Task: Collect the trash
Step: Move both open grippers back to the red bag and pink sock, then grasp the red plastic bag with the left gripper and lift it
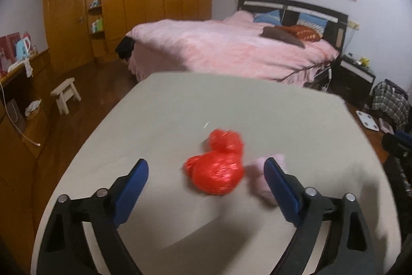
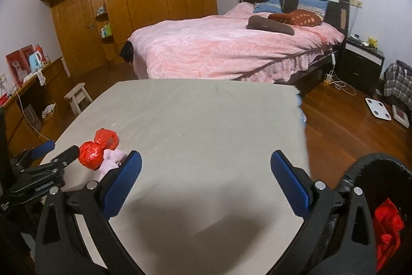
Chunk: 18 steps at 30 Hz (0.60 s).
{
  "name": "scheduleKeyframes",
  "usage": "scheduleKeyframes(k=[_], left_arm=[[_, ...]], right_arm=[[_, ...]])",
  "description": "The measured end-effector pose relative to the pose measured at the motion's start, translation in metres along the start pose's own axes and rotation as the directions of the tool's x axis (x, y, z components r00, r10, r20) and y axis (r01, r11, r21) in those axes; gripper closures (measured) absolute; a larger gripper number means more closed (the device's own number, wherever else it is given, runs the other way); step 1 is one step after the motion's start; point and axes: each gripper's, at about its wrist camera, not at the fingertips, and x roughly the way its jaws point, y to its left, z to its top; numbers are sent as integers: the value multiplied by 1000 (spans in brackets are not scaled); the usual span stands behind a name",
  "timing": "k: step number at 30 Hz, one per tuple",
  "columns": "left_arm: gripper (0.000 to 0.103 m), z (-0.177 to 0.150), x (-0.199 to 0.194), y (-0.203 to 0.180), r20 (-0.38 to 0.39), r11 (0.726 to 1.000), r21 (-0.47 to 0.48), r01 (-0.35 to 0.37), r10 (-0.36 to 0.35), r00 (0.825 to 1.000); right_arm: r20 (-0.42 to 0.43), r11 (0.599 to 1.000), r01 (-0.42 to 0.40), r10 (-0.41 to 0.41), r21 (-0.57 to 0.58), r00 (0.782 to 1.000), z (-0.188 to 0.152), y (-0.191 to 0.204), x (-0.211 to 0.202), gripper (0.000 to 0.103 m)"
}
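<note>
Right now the red crumpled bag (image 1: 215, 166) lies on the gray worktop (image 1: 159, 105), with a soft pink wad (image 1: 260, 172) touching it at its 3 o'clock side. Both look like trash left out to be picked up. The left gripper (image 1: 206, 172) hangs over them with its jaws wide apart. The red bag sits between the jaws, but the blue pads are not pressing on it, so nothing is held yet. I think the jaws frame the bag so they can close on it next.

From the right wrist view, the right gripper (image 2: 206, 164) is also wide open and holds nothing; only bare worktop lies between its jaws. A black bin (image 2: 381, 197) sits at about 4 o'clock of that view, with red trash (image 2: 387, 226) already inside. It likely waits close by so dropping is easy.
</note>
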Motion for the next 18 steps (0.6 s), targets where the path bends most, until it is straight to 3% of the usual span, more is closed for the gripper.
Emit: scheduleKeyframes(k=[11,15,17,18], left_arm=[[26,-6,44,11,-123,999,-16,45,-47,991],[40,-4,53,8,-150,997,-27,73,-77,986],[52,-5,55,7,-158,995,-30,97,-100,982],[65,-4,55,6,-161,993,-32,114,-118,980]], right_arm=[[-38,999,-13,12,-40,999,-1,23,33,5],[-45,999,-13,11,-42,999,-3,25,38,5],[-47,999,-15,13,-40,999,-3,25,40,5],[-47,999,-15,13,-40,999,-3,26,40,5]])
